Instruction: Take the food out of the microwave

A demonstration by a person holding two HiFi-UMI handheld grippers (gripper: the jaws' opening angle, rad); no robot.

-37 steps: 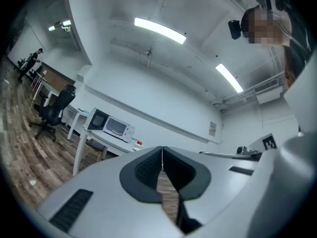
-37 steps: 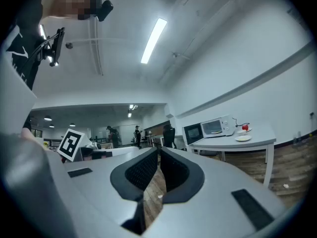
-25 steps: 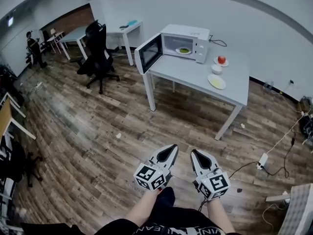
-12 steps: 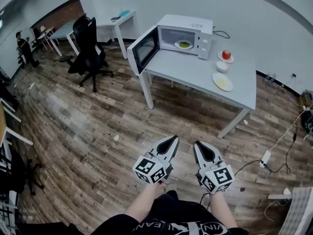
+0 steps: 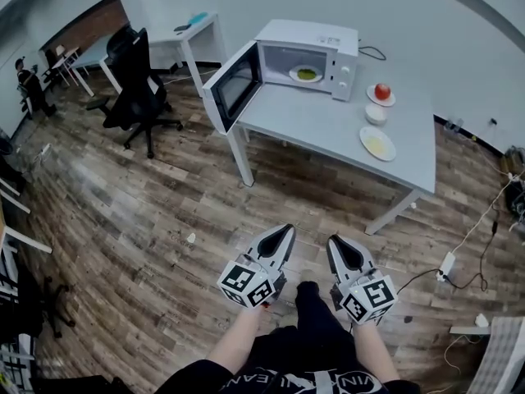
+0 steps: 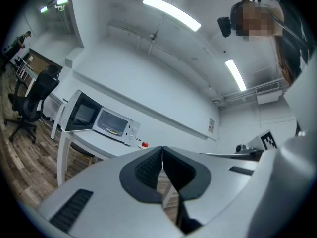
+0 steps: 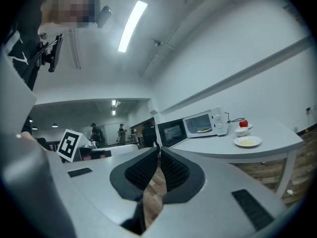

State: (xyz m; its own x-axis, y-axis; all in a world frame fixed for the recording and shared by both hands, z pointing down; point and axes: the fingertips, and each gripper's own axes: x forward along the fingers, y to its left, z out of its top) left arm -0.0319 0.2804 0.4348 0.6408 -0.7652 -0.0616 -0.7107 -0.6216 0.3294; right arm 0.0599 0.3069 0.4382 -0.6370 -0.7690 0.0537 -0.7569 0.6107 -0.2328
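Note:
A white microwave (image 5: 308,48) stands at the back of a grey table (image 5: 328,130), its door (image 5: 234,84) swung wide open to the left. Inside lies a plate of green food (image 5: 306,74). The microwave (image 6: 116,125) also shows far off in the left gripper view, and the microwave (image 7: 205,123) in the right gripper view. My left gripper (image 5: 287,230) and right gripper (image 5: 332,240) are held side by side low over the wooden floor, well short of the table. Both are shut and hold nothing.
On the table right of the microwave are a red apple on a saucer (image 5: 382,92), a white bowl (image 5: 376,113) and a plate of pale food (image 5: 377,144). A black office chair (image 5: 131,89) stands left. Cables and a power strip (image 5: 447,265) lie on the floor at right.
The table and microwave have come closer and lower in the head view as I move toward them. Both grippers stay shut and side by side.

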